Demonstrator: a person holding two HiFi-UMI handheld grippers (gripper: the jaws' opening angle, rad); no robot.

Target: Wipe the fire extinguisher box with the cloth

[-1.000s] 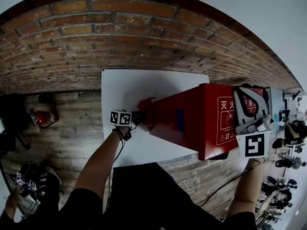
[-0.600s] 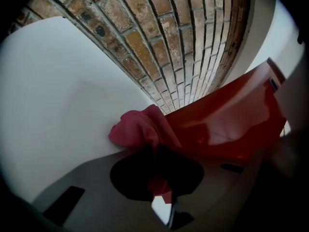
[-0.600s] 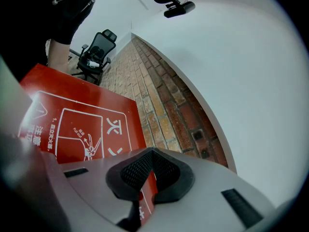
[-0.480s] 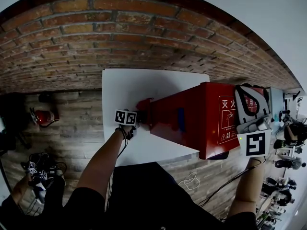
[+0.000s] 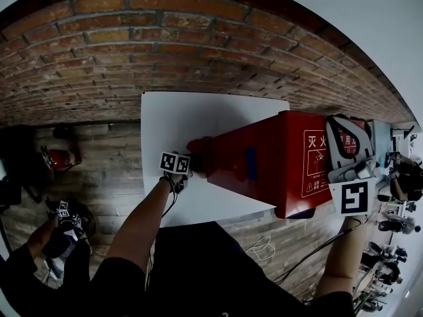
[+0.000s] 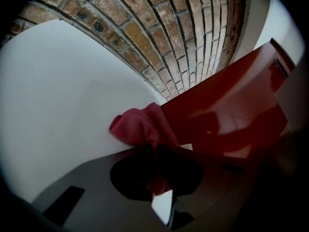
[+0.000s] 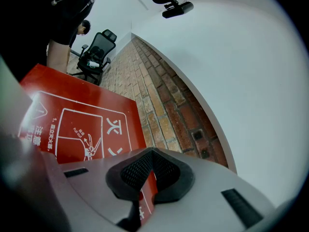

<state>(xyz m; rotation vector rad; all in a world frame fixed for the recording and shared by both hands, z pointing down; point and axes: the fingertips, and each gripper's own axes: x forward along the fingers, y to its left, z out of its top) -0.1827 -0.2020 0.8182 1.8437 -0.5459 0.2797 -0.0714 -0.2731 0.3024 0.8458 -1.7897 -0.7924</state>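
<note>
Far to the left of the fire extinguisher box (image 5: 271, 164), only the head view takes in a second person crouched on the plank floor (image 5: 99, 183), and a small red object (image 5: 59, 160) lying there that is too small to identify. Nearer, just left of the box, the left gripper (image 5: 190, 164) is clamped on the cloth (image 5: 197, 144). The left gripper view makes that grasp plain: the pink-red cloth (image 6: 140, 127) is pinched between the pads and bunches out ahead of them, lying on the white tabletop (image 6: 63, 95) and touching the box's near red side (image 6: 227, 105). The box itself lies on that tabletop in front of the brick wall (image 5: 165, 51). At its right end the right gripper (image 5: 342, 129) rests on the labelled face. Only the right gripper view shows the white printed diagram on the box (image 7: 77, 124) up close, the jaws of the right gripper (image 7: 150, 175) clenched on that panel's edge, and an office chair (image 7: 96, 52) beyond the box. Counted: one box, one cloth, one tabletop, one chair, and two grippers in the wearer's hands
</note>
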